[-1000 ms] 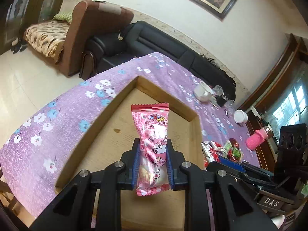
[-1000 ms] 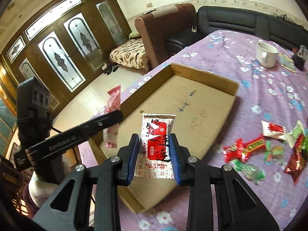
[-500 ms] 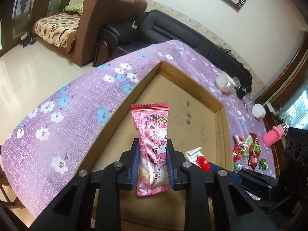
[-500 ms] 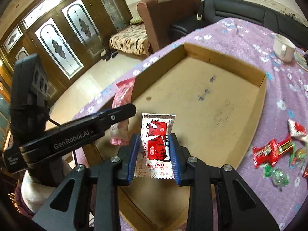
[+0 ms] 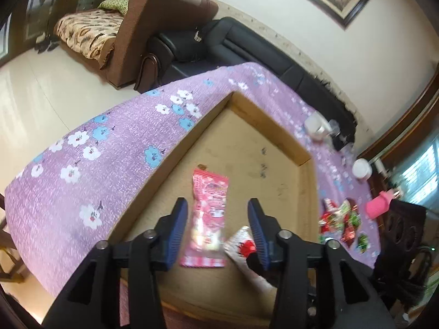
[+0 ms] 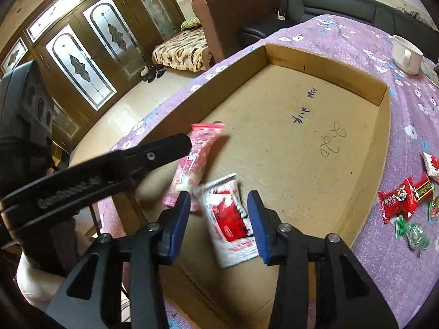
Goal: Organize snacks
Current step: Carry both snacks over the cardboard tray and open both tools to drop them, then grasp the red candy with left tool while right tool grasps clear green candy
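Snacks are leaving both grippers over the shallow cardboard tray (image 5: 282,142) on the purple flowered tablecloth (image 5: 90,164). Left gripper (image 5: 218,219) has its blue pads apart and its jaws are opening; the pink snack packet (image 5: 208,213) lies between them, blurred, closer to the left pad than the right, with neither pad pressing on it. Whether it already rests on the tray floor cannot be told. Just beside that gripper's right pad, partly behind it, shows the red and white snack packet (image 5: 241,242). Right gripper (image 6: 219,213) is likewise spread, jaws opening, and the red and white packet (image 6: 230,219) sits tilted in the gap, its lower right edge close against the right pad, blurred and not pinched. Ahead and to the left of this gripper the pink packet (image 6: 194,164) slants across the tray (image 6: 323,71), its lower end meeting the white packet's corner, and the left gripper's black finger (image 6: 153,153) reaches in from the left in front of it. Off to the right gripper's right, outside the tray wall, loose red and green candies (image 6: 403,200) lie on the cloth. Farther ahead on the right stands a white mug (image 6: 406,54).
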{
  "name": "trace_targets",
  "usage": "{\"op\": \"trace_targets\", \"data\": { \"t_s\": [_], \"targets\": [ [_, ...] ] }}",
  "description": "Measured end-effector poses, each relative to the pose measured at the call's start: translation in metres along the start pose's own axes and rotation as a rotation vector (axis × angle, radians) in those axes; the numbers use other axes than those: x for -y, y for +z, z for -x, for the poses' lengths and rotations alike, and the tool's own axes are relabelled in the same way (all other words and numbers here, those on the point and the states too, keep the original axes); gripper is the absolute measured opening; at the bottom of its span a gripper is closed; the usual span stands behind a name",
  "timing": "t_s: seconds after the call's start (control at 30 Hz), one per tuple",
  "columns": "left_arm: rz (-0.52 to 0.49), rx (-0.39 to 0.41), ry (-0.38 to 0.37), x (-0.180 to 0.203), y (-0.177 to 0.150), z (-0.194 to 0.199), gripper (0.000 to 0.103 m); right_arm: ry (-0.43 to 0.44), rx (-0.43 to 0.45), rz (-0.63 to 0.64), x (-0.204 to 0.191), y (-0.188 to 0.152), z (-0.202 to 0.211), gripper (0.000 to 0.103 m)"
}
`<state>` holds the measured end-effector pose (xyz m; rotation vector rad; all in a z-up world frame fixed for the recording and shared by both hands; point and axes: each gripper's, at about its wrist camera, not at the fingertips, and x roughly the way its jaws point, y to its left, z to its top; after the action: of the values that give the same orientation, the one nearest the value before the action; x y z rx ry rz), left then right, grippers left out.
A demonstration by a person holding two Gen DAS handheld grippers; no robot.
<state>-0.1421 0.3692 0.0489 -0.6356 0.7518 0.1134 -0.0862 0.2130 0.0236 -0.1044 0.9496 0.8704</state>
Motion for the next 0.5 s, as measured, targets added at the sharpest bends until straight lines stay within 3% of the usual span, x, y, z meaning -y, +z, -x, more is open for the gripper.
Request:
{"op": "trace_targets", "data": {
  "t_s": [0.07,0.17,0.2,0.27,0.33,0.4,0.5],
  "targets": [
    [0.017,0.023,-0.044,0.003,-0.001,0.010,0.048,0.003,0.048,-0.005,0.004,0.000,0.018,0.045],
    [0.019,0.066,-0.081,0.013,-0.002,0.023,0.062,-0.028,0.139,-0.015,0.017,-0.001,0.056,0.049],
    [0.011,0.078,-0.095,0.018,-0.003,0.027,0.062,-0.050,0.181,-0.025,0.026,-0.003,0.073,0.053],
    [-0.001,0.084,-0.124,0.029,-0.005,0.030,0.064,-0.103,0.277,-0.052,0.050,-0.012,0.105,0.075],
    [-0.010,0.080,-0.154,0.040,-0.010,0.029,0.065,-0.173,0.335,-0.084,0.074,-0.023,0.128,0.081],
    [-0.033,0.069,-0.174,0.053,-0.016,0.025,0.065,-0.241,0.314,-0.149,0.109,-0.036,0.143,0.081],
    [-0.088,0.032,-0.202,0.076,-0.028,0.013,0.065,-0.262,0.259,-0.267,0.154,-0.057,0.150,0.081]
  ]
}}
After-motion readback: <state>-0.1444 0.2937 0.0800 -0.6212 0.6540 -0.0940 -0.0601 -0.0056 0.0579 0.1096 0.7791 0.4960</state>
